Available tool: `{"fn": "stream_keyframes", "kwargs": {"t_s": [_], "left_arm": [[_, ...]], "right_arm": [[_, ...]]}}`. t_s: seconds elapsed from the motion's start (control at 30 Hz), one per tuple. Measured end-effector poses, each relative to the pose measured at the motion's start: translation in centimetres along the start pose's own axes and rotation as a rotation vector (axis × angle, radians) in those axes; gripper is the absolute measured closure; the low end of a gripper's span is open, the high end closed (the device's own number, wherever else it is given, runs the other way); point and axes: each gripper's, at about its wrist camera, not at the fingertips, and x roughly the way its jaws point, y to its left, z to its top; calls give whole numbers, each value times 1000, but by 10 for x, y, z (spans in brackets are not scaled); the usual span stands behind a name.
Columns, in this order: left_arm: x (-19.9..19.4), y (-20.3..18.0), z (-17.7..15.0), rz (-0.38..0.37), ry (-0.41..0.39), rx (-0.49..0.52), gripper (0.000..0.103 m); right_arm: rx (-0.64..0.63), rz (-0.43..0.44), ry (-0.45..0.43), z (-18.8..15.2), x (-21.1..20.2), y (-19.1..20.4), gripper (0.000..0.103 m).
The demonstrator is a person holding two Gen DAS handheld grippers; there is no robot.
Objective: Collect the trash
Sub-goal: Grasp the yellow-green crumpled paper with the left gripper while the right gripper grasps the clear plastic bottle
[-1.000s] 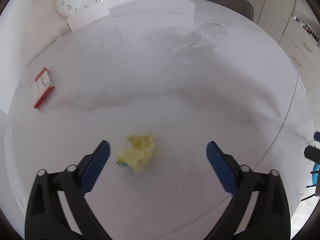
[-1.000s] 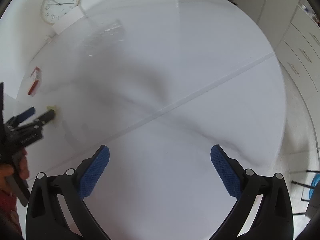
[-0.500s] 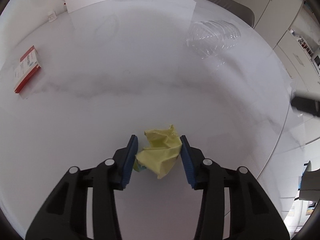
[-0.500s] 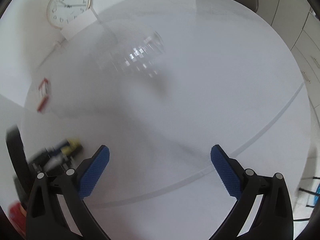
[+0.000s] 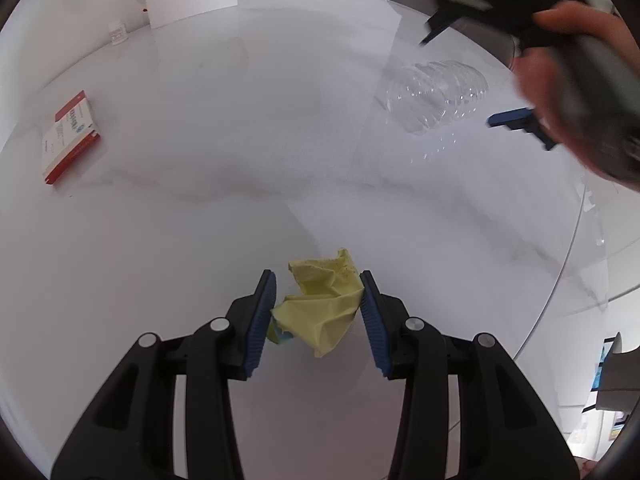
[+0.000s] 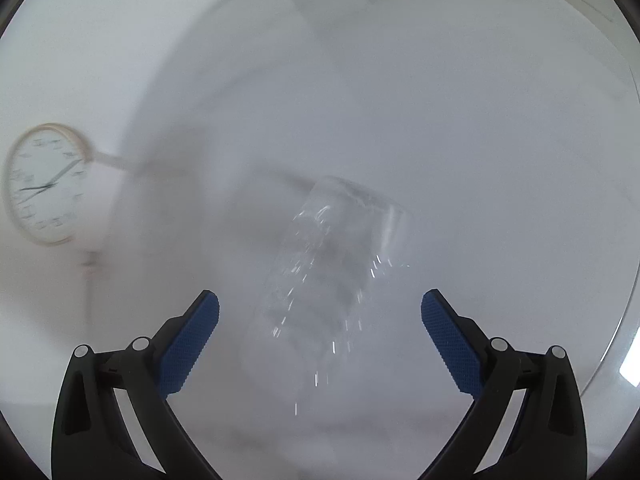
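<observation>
Left tool (image 5: 318, 312) clenched on the crumpled yellow wrapper (image 5: 320, 304), both blue pads pressing it, low over the white surface (image 5: 200, 240). Right tool (image 6: 320, 332) gapes wide above the clear plastic bottle (image 6: 332, 272) (lying on its side, blurred), touching nothing.

Two black claws with blue pads

Each claw, left claw (image 5: 318, 312) and right claw (image 6: 320, 340), has black plastic arms, round silver screws at the joints, and dotted blue rubber pads (image 6: 186, 344).
</observation>
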Motion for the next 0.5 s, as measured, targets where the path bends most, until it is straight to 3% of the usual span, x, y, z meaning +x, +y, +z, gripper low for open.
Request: {"fn": "stream_keyframes", "kwargs": {"t_s": [0.1,0.23,0.5], "left_arm": [[-3,2,2,3,-5,-11,61],[-9,6,0,8,-7,-33,61],[-25,-8,-2,33,-14,-17,61]], "right_arm": [[2,-54,-1,3,12,3,3],[-44,-43,13,3,17,-1,23],[-111,39,11,-9,-10,-37,24]]}}
